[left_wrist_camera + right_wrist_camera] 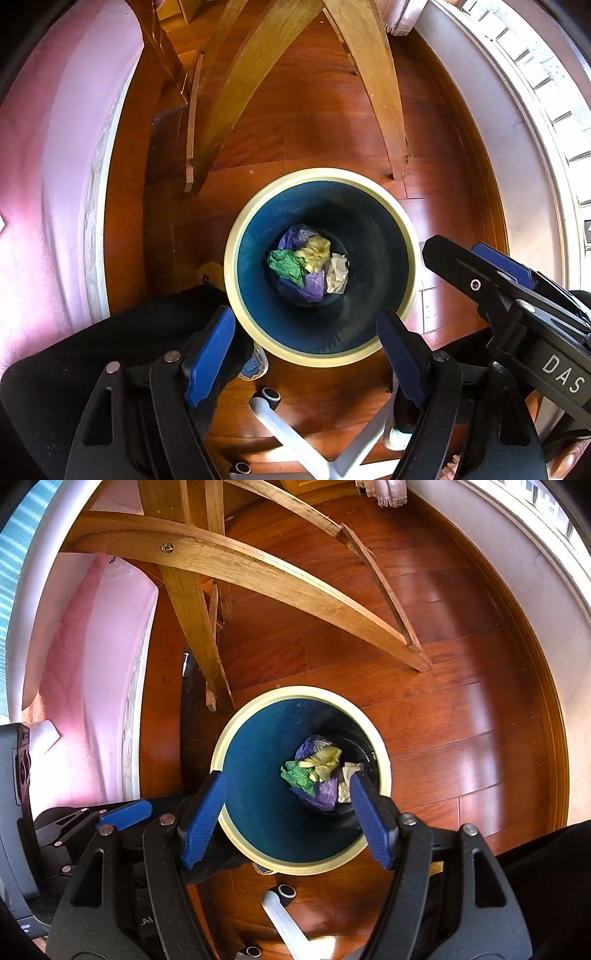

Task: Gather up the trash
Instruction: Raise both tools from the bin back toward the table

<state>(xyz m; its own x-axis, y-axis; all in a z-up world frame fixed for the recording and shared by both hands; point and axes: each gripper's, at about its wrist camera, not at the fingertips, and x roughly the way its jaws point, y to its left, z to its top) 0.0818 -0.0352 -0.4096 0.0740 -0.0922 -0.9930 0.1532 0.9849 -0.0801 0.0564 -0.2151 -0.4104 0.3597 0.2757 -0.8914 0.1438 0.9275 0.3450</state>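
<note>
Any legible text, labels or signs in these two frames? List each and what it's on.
"DAS": white letters on the black body of the right claw, seen in the left wrist view; the word may run on past the frame edge.
"AI": faint raised letters on the right claw's own body in the right wrist view, partly hidden, so likely a fragment.
Nothing readable on the bin, the crumpled trash or the floor.

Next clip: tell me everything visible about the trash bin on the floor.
The trash bin is round, with a pale cream rim and a dark blue inner wall that looks like plastic. It stands upright on the reddish wooden floor, near the wooden chair legs. At its bottom lie crumpled pieces: green, yellow, purple and white. Neither gripper touches it.
</note>
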